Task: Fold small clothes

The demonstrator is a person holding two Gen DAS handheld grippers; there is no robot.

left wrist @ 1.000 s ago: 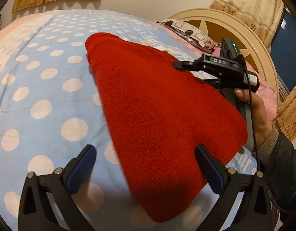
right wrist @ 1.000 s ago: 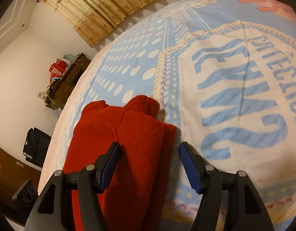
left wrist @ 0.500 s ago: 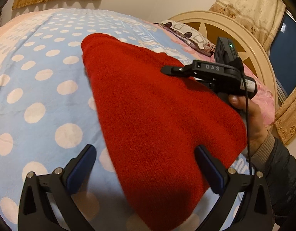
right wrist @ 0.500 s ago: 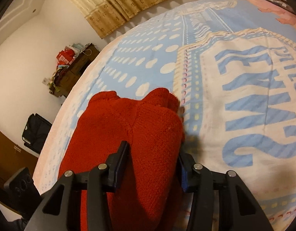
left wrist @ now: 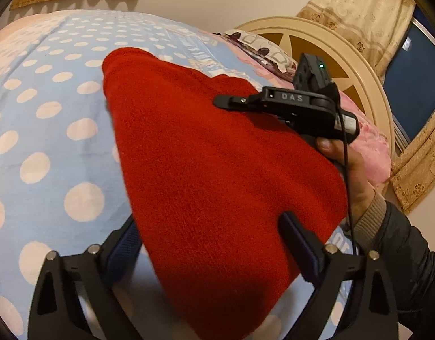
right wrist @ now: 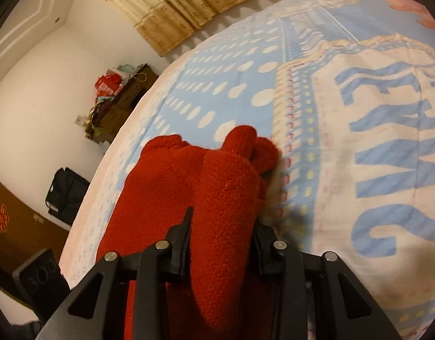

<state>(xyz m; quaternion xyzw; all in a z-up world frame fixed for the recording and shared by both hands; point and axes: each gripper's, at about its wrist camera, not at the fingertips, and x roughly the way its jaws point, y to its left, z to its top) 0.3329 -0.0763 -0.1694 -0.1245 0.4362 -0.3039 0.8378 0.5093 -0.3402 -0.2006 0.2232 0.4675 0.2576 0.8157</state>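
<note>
A red knitted garment [left wrist: 217,170] lies on the blue dotted bedsheet [left wrist: 47,141]. My left gripper [left wrist: 210,240] straddles its near corner, jaws closing; the cloth lies between the fingers, which do not pinch it. On the garment's far right side, a hand holds my right gripper [left wrist: 228,102]. In the right wrist view the right gripper [right wrist: 221,238] is closing, its pads squeezing a bunched fold of the red garment [right wrist: 189,175]. The garment's far end forms rounded lumps on the sheet.
A cream round headboard [left wrist: 344,65] and a patterned pillow [left wrist: 262,48] stand behind the bed. The sheet's cream panel with blue letters [right wrist: 373,141] spreads to the right. A cluttered dark cabinet [right wrist: 124,90] and a black bag [right wrist: 64,192] sit by the wall.
The right jaws have drawn together on the garment's edge and bunched it into a fold. The left jaws have narrowed a little around the near corner.
</note>
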